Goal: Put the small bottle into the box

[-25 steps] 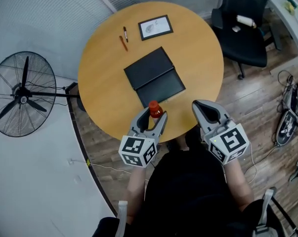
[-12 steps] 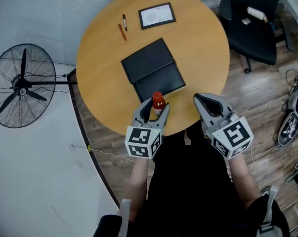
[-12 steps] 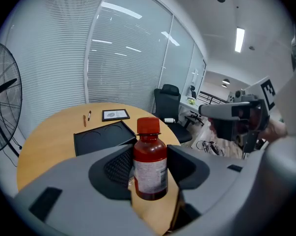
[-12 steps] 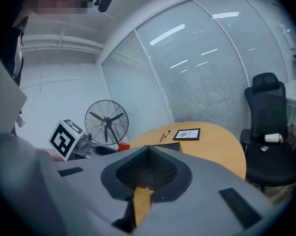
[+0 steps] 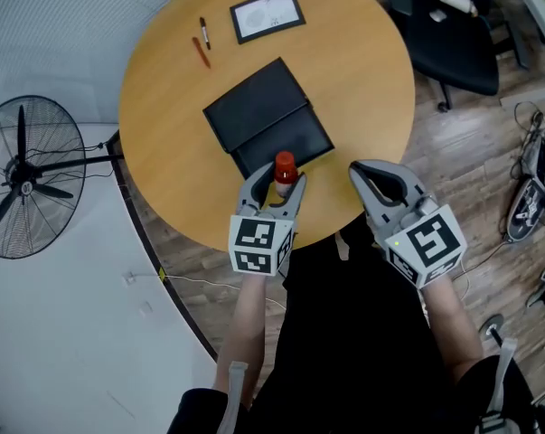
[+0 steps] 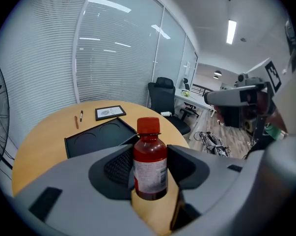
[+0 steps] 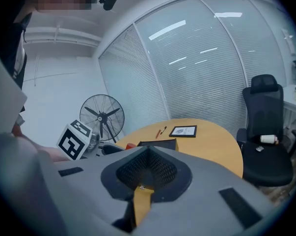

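A small bottle [image 6: 149, 162] of dark red liquid with a red cap [image 5: 284, 164] and a pale label stands upright between the jaws of my left gripper [image 5: 276, 187], which is shut on it near the table's front edge. The black box [image 5: 268, 120] lies open just beyond it, its two halves side by side; in the left gripper view the box [image 6: 98, 137] shows round recesses. My right gripper [image 5: 377, 177] hovers at the table's front right edge with its jaws closed on nothing; the right gripper view shows only a thin slit between them.
The round wooden table [image 5: 362, 70] also carries a framed card [image 5: 267, 14] and two pens [image 5: 201, 43] at its far side. A black office chair [image 5: 453, 25] stands at the right, a floor fan [image 5: 23, 174] at the left, cables [image 5: 530, 188] on the wood floor.
My left gripper has carried the bottle forward, from the table's edge up to the box's near side. The right gripper has kept its place beside it.
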Demonstrator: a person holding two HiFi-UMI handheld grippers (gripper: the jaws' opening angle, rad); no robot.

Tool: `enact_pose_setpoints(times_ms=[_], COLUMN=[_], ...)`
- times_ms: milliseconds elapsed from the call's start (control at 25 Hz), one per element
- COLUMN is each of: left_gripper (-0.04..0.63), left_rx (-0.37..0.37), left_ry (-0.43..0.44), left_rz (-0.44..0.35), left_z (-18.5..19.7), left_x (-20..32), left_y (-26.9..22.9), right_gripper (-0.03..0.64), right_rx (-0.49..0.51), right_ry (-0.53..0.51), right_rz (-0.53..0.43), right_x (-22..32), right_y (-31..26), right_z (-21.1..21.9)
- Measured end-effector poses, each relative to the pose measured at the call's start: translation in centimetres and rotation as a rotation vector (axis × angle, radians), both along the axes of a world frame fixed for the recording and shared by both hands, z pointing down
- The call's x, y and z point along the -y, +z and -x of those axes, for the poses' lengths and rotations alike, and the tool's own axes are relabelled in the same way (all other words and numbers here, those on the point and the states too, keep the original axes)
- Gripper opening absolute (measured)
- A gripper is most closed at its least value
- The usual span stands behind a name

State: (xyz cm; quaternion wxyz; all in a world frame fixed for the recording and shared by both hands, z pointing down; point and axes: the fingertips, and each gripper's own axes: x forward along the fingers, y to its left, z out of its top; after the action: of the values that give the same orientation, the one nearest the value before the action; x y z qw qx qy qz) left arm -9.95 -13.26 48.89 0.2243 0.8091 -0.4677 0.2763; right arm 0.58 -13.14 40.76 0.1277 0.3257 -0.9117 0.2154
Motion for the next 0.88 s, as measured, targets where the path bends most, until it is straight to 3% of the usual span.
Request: enact_pose_setpoints(times_ms=[160,600,880], left_gripper=[0.212,0.212,0.212], left_rx=[0.008,0.083,0.069], left_ry=[-0.003,0.094,0.113], left_rz=[0.019,0.057,0.112], left_z=[0.5,0.0,-0.9], left_x=[1.6,4.8,6.2], left_y=[1.1,5.1,8.0], right_gripper=[0.011,0.011,0.011], right_rx=[-0.019,-0.044,-0.067], right_ry=[0.021,0.089,0.107], right_rz=[0.005,0.048,0.067], right_x=[0.5,1.9,2.2], right_y=[0.5,2.4,3.1], right_z=[0.1,-0.1,-0.4])
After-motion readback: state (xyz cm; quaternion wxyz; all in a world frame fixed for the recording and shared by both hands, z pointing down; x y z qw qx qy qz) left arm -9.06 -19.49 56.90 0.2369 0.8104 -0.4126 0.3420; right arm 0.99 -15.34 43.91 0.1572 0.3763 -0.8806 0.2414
